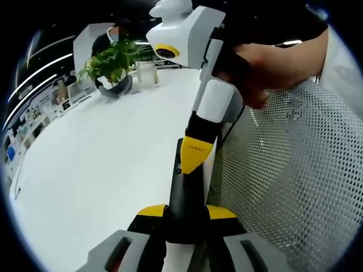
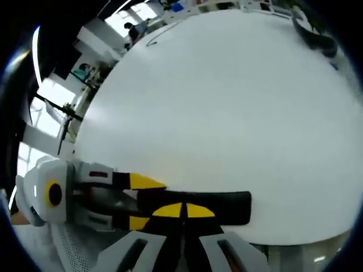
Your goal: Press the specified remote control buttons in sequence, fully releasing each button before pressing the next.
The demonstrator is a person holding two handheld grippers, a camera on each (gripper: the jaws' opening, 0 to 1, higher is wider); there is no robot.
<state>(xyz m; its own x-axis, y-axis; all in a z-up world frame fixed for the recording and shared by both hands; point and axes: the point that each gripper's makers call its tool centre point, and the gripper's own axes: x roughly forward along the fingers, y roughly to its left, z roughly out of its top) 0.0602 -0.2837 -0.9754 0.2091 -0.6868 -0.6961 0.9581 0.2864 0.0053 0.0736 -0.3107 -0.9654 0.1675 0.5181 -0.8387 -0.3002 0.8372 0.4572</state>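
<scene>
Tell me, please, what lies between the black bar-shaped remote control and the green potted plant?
Nothing: in the left gripper view, the white table is bare from the black bar-shaped remote control to the green potted plant.

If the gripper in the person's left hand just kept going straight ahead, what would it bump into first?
Probably the black remote, which its fingers already clamp. Beyond that, the right gripper sits on the remote's far end, so it would likely be met next. The potted plant stands well off to one side, though depth is hard to judge.
</scene>
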